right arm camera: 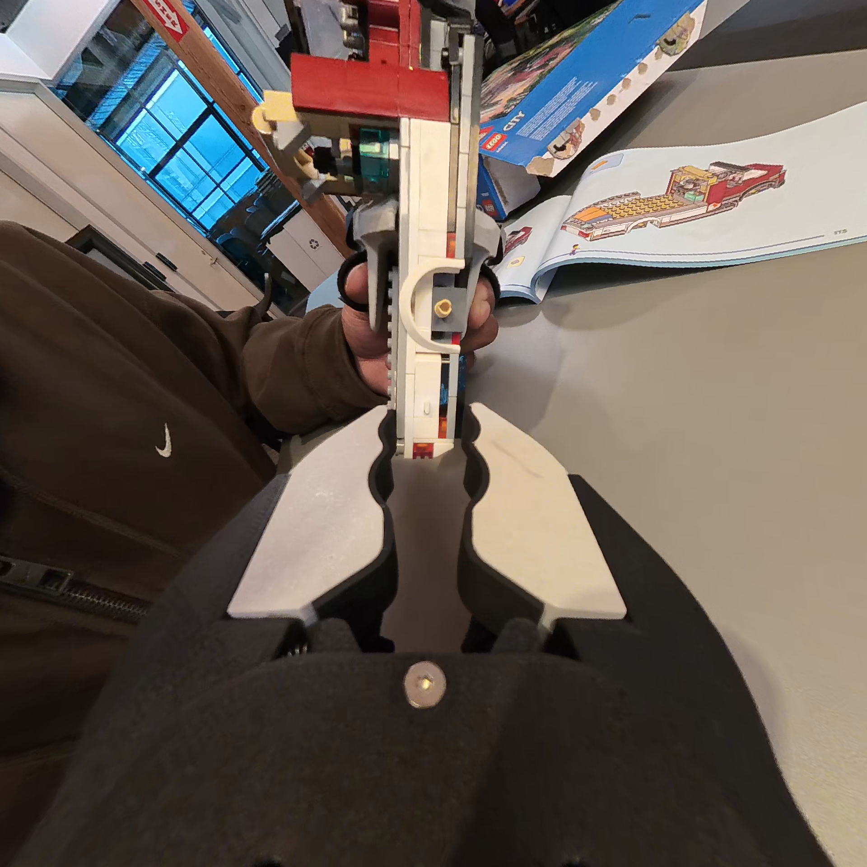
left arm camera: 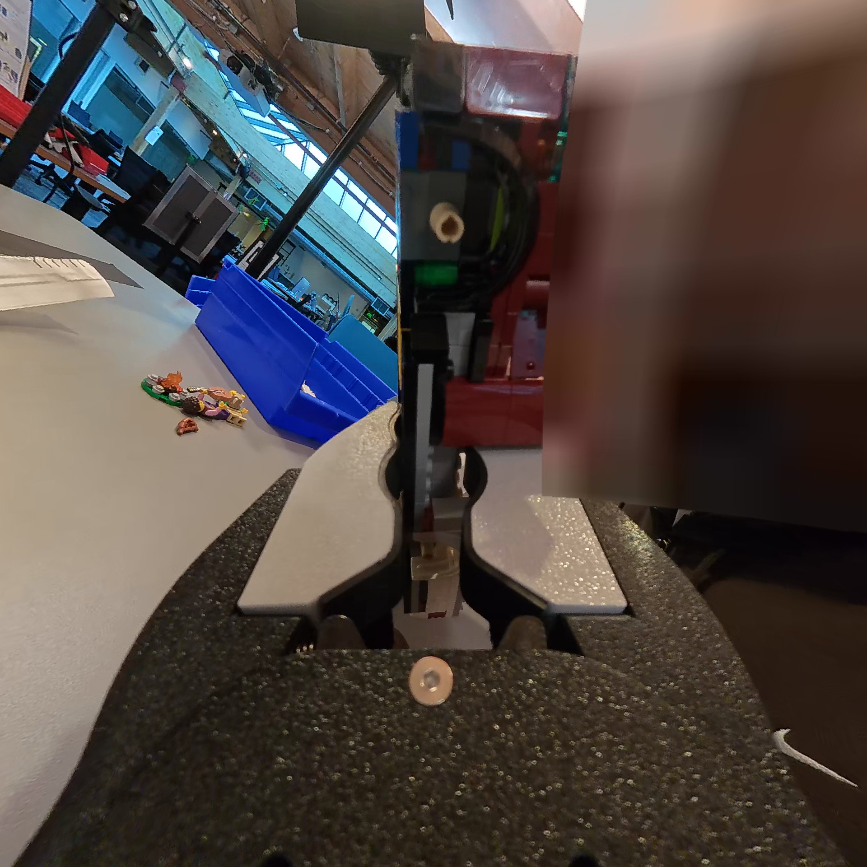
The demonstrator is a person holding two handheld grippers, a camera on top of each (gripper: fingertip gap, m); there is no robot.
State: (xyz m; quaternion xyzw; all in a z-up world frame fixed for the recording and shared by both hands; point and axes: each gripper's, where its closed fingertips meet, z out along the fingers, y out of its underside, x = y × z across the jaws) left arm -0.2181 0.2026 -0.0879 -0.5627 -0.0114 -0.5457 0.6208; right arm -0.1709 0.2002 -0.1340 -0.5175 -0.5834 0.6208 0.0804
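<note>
The left gripper [left arm camera: 434, 450] has its jaws clamped on a long red, white and grey toy-brick vehicle model [left arm camera: 429, 375] held edge-on above the grey desk [left arm camera: 94, 492]. The right gripper [right arm camera: 424, 431] has its jaws closed around the model's white tail end [right arm camera: 424, 422]. Left of the left jaws lie a blue plastic bin [left arm camera: 262, 338] and small brick figures [left arm camera: 201, 399]; right of the right jaws lies an open instruction booklet [right arm camera: 657, 220].

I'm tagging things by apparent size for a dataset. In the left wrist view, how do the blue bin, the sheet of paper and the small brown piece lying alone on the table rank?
1. Blue bin, largest.
2. Sheet of paper, cut off by the frame edge, so its full extent is unsure.
3. Small brown piece, smallest.
</note>
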